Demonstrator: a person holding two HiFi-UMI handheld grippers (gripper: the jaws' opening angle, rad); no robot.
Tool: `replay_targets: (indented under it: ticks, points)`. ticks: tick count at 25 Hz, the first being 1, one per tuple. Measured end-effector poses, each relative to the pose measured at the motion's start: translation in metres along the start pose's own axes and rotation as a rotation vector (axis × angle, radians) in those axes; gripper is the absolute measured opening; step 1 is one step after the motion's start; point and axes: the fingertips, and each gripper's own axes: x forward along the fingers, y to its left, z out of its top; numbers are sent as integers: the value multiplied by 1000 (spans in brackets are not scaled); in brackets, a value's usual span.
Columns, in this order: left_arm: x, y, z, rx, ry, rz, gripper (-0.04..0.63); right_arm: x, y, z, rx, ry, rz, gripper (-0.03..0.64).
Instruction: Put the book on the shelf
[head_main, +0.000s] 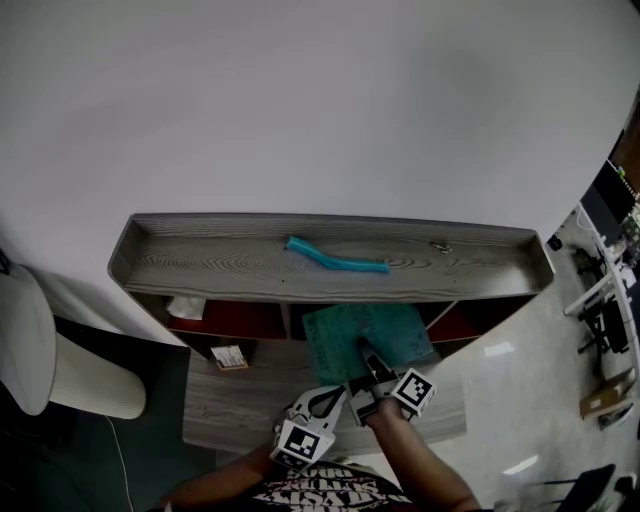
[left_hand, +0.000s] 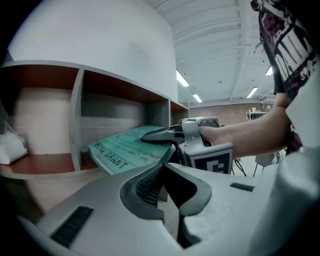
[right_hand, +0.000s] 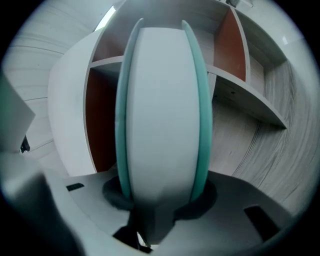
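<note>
Both grippers are held out in front, side by side and pretty much touching, with both forearms stretched forward from the bottom of the head view. The right gripper (head_main: 368, 358) is kept roughly level, and its jaws are clamped on a book (head_main: 345, 340), with one jaw laid flat across the top cover. The left gripper (head_main: 335, 397) is tipped down a bit. Its jaws look to be brought together at the tips, and nothing's caught between them.
</note>
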Motion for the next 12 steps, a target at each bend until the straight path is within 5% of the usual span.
replay_targets:
  ticks: [7, 12]
  points:
    - [8, 7, 5, 22, -14, 24, 6, 7, -19, -6, 146, 52, -12, 166]
    - [15, 12, 8, 15, -17, 35, 6, 11, -11, -21, 68, 175, 3, 179]
